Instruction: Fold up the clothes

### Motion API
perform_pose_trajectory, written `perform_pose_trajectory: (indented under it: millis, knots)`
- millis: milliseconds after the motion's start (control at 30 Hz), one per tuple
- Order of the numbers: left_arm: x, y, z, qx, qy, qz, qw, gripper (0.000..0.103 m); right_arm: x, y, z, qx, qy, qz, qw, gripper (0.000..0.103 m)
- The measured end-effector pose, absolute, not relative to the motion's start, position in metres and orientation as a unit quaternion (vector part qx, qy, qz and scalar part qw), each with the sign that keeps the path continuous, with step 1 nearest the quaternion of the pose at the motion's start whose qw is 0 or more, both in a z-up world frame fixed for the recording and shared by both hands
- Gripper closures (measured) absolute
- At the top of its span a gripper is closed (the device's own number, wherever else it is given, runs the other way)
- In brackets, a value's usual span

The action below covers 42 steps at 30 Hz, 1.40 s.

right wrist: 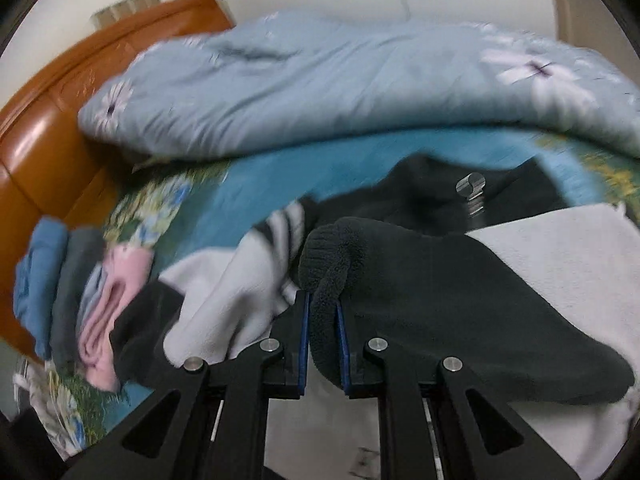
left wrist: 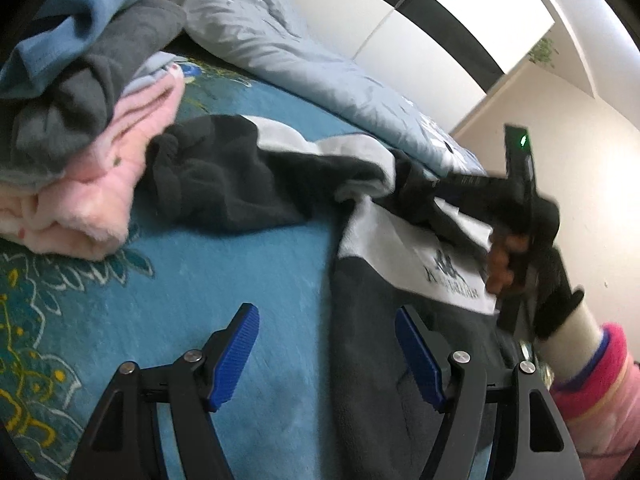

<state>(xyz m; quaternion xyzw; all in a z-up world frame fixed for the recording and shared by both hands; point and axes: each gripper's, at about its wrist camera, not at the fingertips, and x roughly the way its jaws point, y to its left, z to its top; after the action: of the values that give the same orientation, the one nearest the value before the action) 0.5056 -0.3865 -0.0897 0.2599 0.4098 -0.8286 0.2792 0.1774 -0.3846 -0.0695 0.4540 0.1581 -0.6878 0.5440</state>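
Soft, even indoor light fills both fisheye views, which curve hard and go black at the rims, with glare on the headboard (right wrist: 44, 136), motion blur smearing the folded pile (right wrist: 80, 292) and the hand (left wrist: 508, 256), and only faint shadows.

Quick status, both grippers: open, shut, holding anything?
Left gripper: open, holding nothing.
Right gripper: shut on the dark fleece cuff of the black-and-white garment.

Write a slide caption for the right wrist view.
Right gripper pinching a dark fleece sleeve above the bed.
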Motion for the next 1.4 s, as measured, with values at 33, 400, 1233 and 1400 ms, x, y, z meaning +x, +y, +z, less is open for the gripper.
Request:
perform_pose_trajectory:
  millis: [33,400,1233,1400]
  knots:
    - [0.505,-0.391,-0.089,0.26,0.409,-0.824,0.293,0.029,0.183,-0.387,-0.077,0.456,0.172,-0.686,0.54,0.088]
    - [0.506,-0.452,-0.11,0.227,0.474,-0.736,0.428,0.029,0.193,-0.296,-0.03,0.368,0.14,-0.713,0.58,0.06]
    - [0.321,-0.448,0.085,0.191,0.262,-0.877,0.355,0.095,0.09,-0.054,-0.035,0.344,-0.112,-0.802,0.475,0.06]
    - [0.227,-0.399,0.115,0.224,0.186,-0.912,0.29,0.095,0.081,-0.029,-0.028,0.329,-0.134,-0.813,0.462,0.06]
